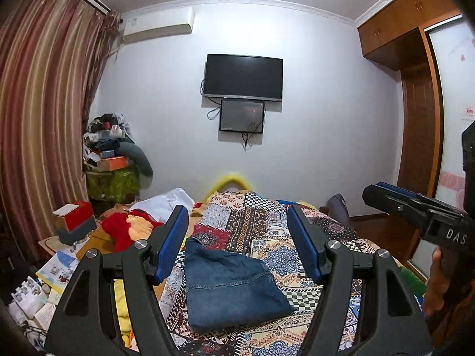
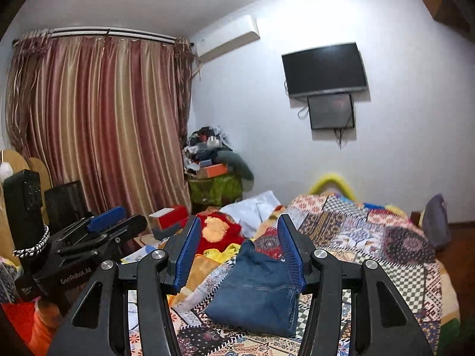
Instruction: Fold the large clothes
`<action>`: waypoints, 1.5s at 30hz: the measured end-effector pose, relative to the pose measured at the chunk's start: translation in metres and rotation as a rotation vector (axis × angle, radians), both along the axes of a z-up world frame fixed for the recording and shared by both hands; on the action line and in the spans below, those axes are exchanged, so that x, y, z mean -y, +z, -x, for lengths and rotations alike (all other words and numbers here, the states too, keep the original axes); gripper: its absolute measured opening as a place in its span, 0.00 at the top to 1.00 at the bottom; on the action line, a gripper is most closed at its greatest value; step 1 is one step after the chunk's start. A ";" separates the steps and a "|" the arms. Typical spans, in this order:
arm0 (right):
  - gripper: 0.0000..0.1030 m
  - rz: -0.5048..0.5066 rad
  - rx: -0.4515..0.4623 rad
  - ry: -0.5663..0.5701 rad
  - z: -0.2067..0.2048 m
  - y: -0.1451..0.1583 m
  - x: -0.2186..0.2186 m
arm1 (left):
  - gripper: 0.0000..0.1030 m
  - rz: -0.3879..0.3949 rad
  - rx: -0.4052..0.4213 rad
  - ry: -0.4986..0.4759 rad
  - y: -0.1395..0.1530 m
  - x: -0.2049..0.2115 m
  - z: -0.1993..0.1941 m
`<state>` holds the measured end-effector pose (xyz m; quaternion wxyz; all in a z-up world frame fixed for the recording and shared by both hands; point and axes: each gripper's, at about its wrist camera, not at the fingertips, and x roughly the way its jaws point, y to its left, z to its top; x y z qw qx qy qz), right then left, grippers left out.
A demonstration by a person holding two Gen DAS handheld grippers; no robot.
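A folded pair of blue jeans (image 1: 228, 287) lies on the patchwork bedspread (image 1: 267, 225), also seen in the right wrist view (image 2: 258, 293). My left gripper (image 1: 237, 210) is open and empty, raised above and behind the jeans. My right gripper (image 2: 237, 222) is open and empty, also held above the jeans. The right gripper shows at the right edge of the left wrist view (image 1: 415, 207). The left gripper shows at the left of the right wrist view (image 2: 98, 231).
A red plush blanket (image 1: 127, 228) and white pillow (image 1: 166, 201) lie at the bed's left. A cluttered bedside surface with a red box (image 1: 74, 213) and papers stands left. A clothes pile (image 1: 112, 154), curtain (image 1: 41, 103), wall TV (image 1: 243, 77) and wardrobe (image 1: 415, 103) surround the bed.
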<state>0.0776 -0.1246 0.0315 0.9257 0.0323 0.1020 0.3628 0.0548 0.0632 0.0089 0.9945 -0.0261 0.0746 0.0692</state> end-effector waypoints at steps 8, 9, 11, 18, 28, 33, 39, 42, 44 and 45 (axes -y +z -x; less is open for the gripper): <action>0.11 0.023 0.034 -0.121 0.035 -0.007 0.001 | 0.02 -0.020 0.007 0.053 -0.010 0.015 0.012; 0.08 0.023 0.035 -0.134 0.036 -0.008 0.002 | 0.00 -0.020 0.011 0.060 -0.010 0.015 0.013; 0.00 0.024 0.029 -0.157 0.036 -0.009 0.004 | 0.00 -0.022 0.014 0.066 -0.010 0.017 0.015; 0.00 0.036 0.011 -0.189 0.035 -0.015 0.008 | 0.00 -0.013 0.021 0.057 -0.010 0.017 0.018; 0.00 0.034 0.008 -0.199 0.030 -0.015 0.010 | 0.00 -0.006 0.015 0.051 -0.014 0.018 0.017; 0.00 0.036 0.006 -0.203 0.028 -0.016 0.008 | 0.00 -0.001 0.009 0.048 -0.015 0.017 0.014; 0.00 0.040 -0.004 -0.205 0.025 -0.016 0.007 | 0.00 0.003 0.002 0.049 -0.016 0.016 0.012; 0.00 0.040 -0.007 -0.204 0.025 -0.016 0.006 | 0.00 0.005 -0.001 0.047 -0.017 0.016 0.012; 0.00 0.040 -0.009 -0.202 0.024 -0.017 0.006 | 0.00 0.005 -0.002 0.048 -0.017 0.017 0.012; 0.00 0.041 -0.011 -0.202 0.024 -0.017 0.006 | 0.00 0.005 -0.003 0.048 -0.017 0.017 0.012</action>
